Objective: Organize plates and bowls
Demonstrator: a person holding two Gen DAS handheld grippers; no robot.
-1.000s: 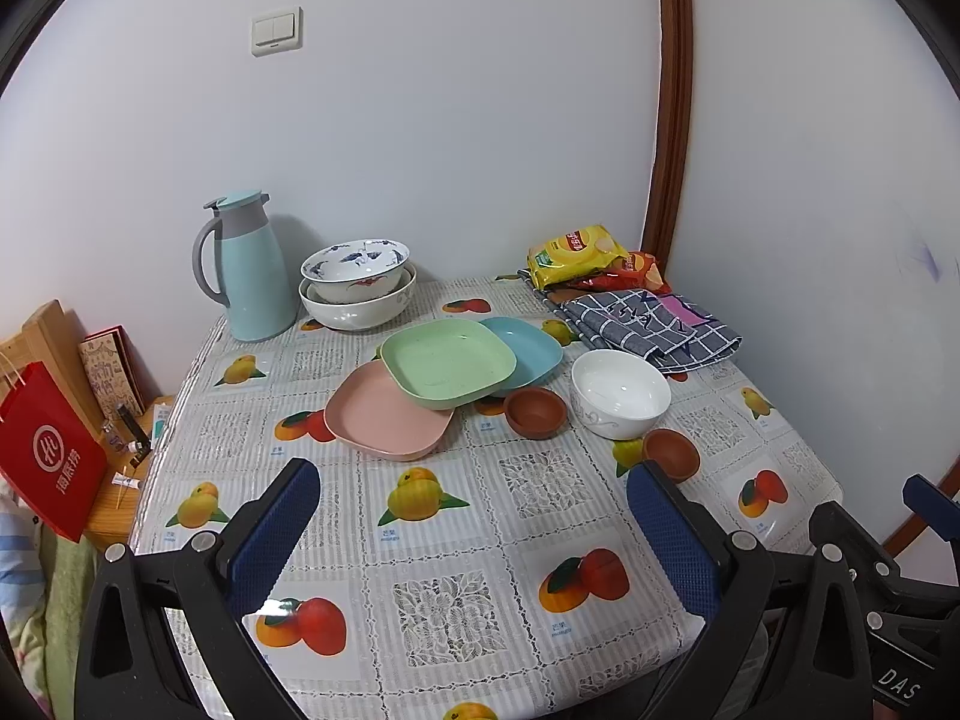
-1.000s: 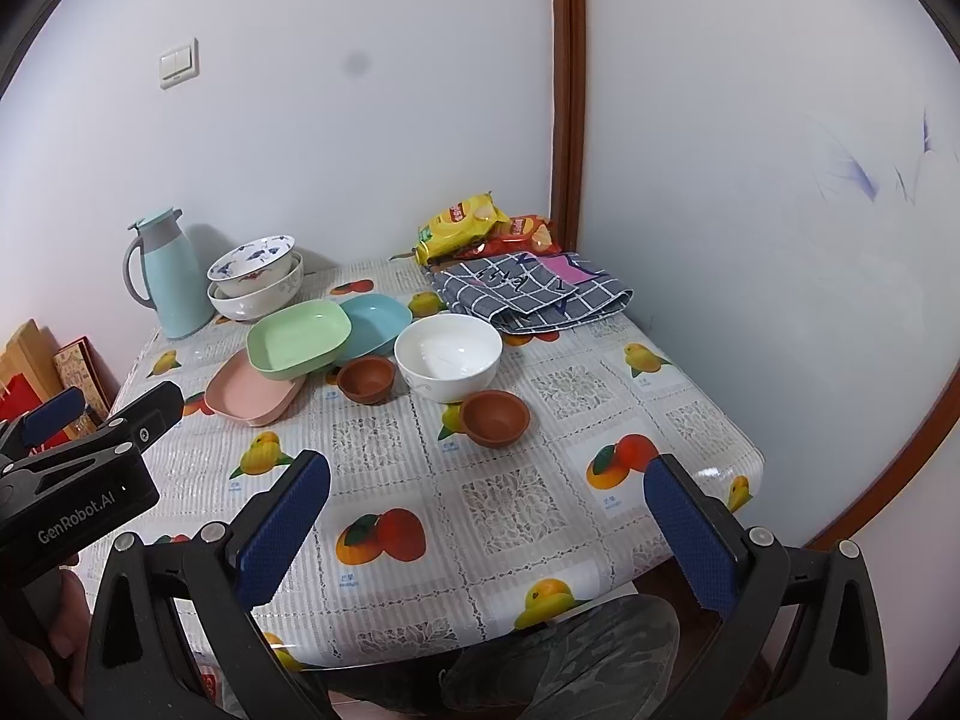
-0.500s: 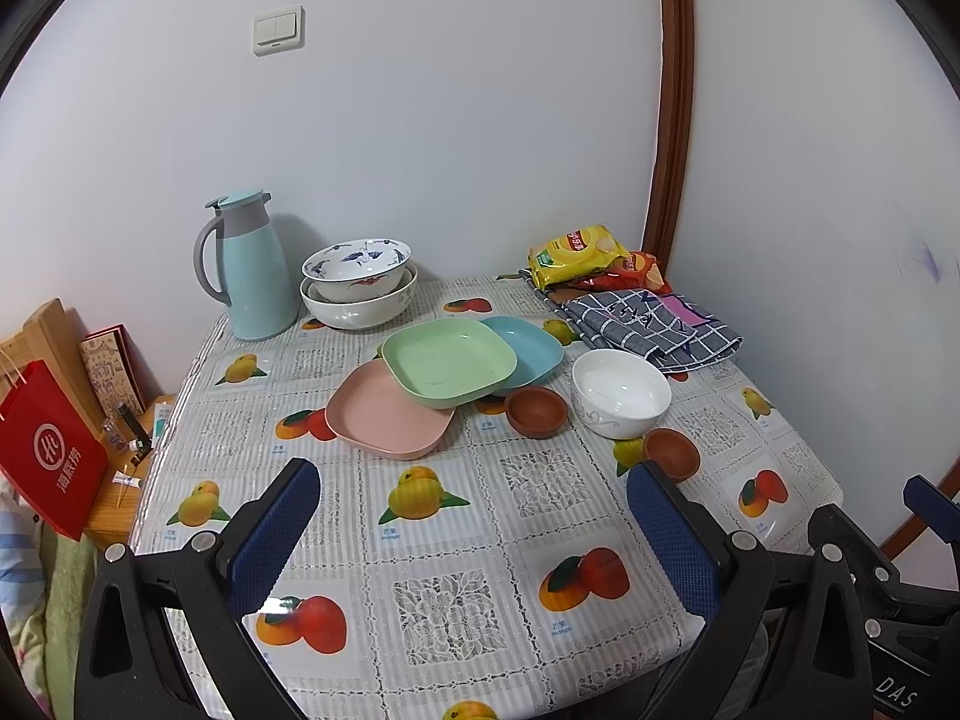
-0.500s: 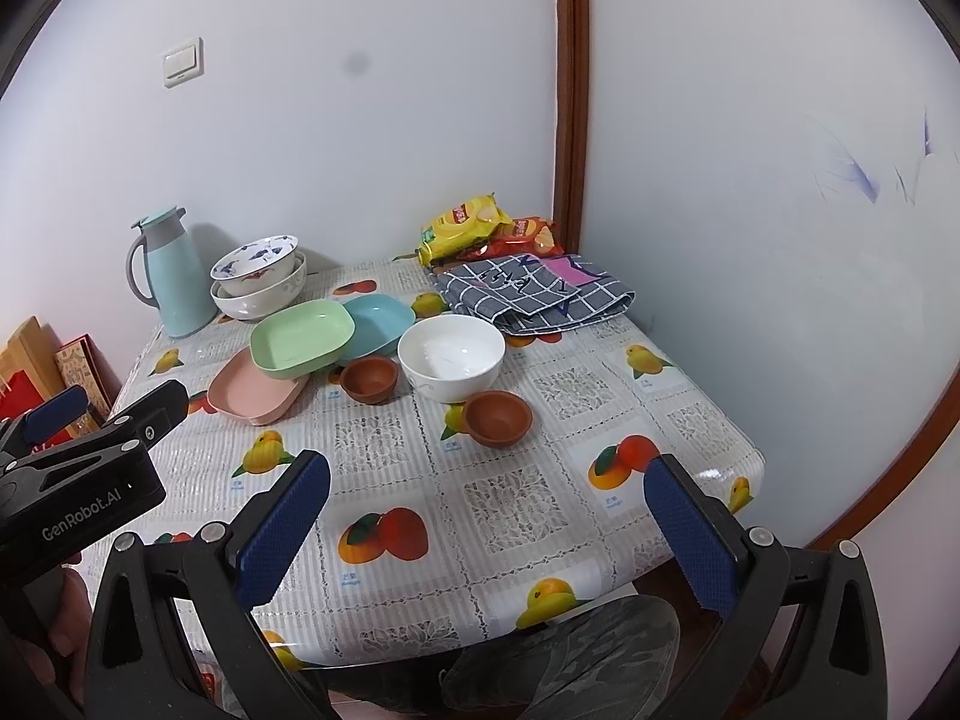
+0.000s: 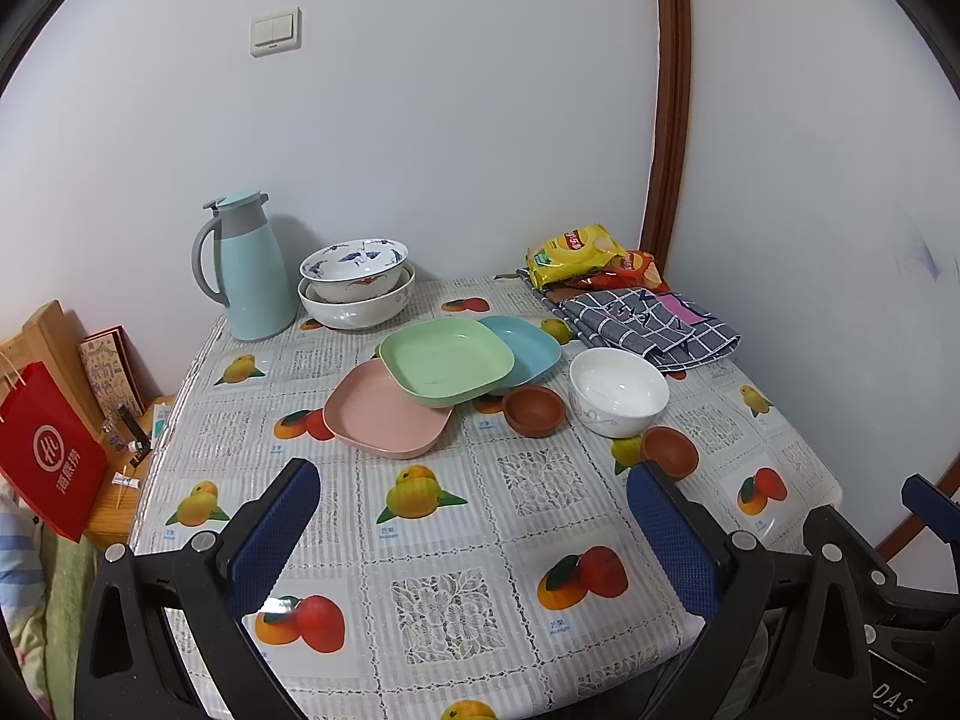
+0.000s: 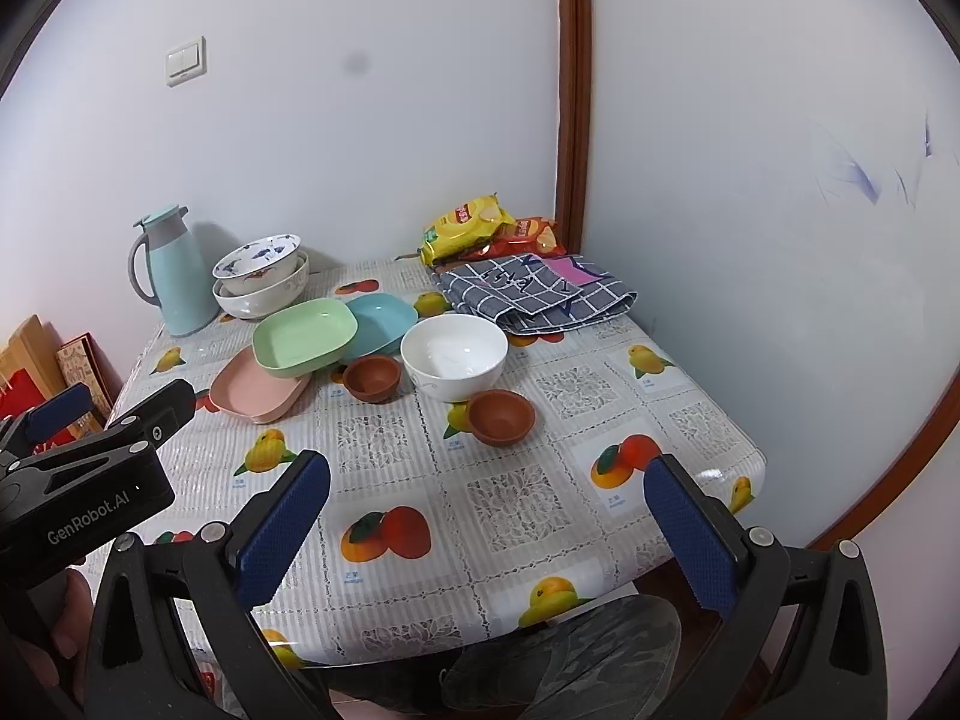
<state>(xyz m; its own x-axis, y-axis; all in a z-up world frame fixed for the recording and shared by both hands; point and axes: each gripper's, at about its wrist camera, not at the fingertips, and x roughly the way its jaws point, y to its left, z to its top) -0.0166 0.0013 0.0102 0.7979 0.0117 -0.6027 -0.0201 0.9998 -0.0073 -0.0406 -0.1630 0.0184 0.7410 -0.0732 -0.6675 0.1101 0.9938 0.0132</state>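
two grippers, the left gripper (image 5: 474, 531) and right gripper (image 6: 489, 519), hover released over the tabletop's near edge, well apart from the dishes. from left: nested bowls (image 5: 355, 288) at the far-left corner, three overlapping plates (image 5: 447, 363) mid-tabletop, then the white bowl (image 5: 618, 391) between two brown cups (image 5: 669, 452), loose for stacking.

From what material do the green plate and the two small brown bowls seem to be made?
Green plate: probably plastic or melamine, satin finish, uniform pastel color, soft rounded rim. Small brown bowls: likely unglazed clay or terracotta, matte reddish-brown without shine; brown plastic cannot be excluded.
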